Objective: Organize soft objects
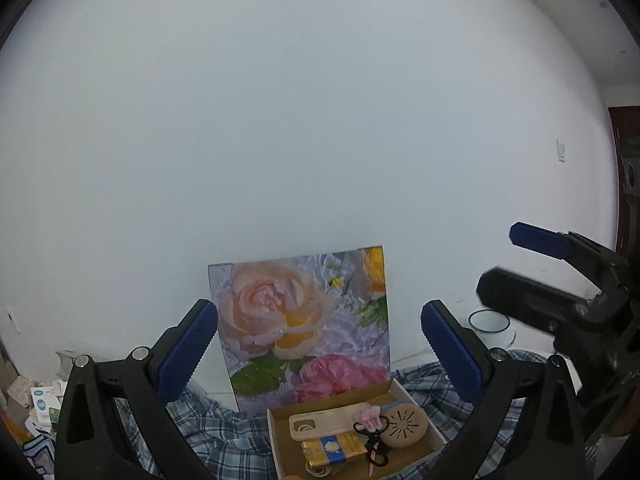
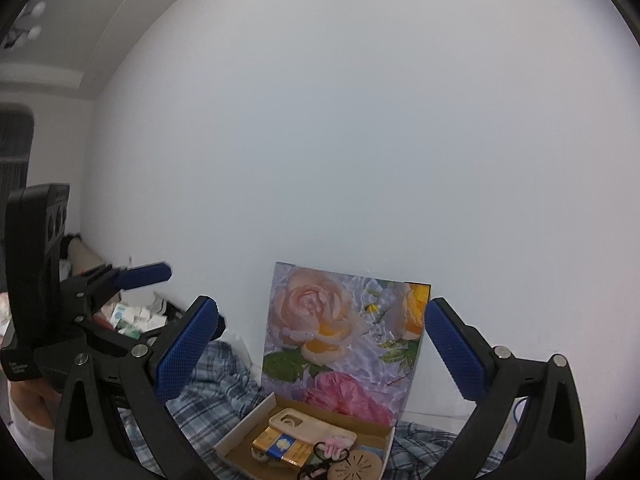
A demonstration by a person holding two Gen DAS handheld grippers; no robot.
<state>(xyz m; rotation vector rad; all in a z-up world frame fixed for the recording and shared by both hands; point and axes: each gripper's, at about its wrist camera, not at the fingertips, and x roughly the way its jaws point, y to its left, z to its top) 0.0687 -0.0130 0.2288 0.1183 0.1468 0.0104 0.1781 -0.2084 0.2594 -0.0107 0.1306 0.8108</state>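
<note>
A blue plaid cloth lies crumpled on the surface under an open cardboard box. The box holds a beige phone case, a small pink soft piece, a round beige disc, a gold and blue pack and dark scissors. My left gripper is open and empty, raised above the box. My right gripper is also open and empty, above the cloth and the box. The pink piece lies beside the disc.
A flower picture leans on the white wall behind the box. A white cup with a blue rim stands at the right. Small boxes and clutter lie far left. The right gripper hangs beside me.
</note>
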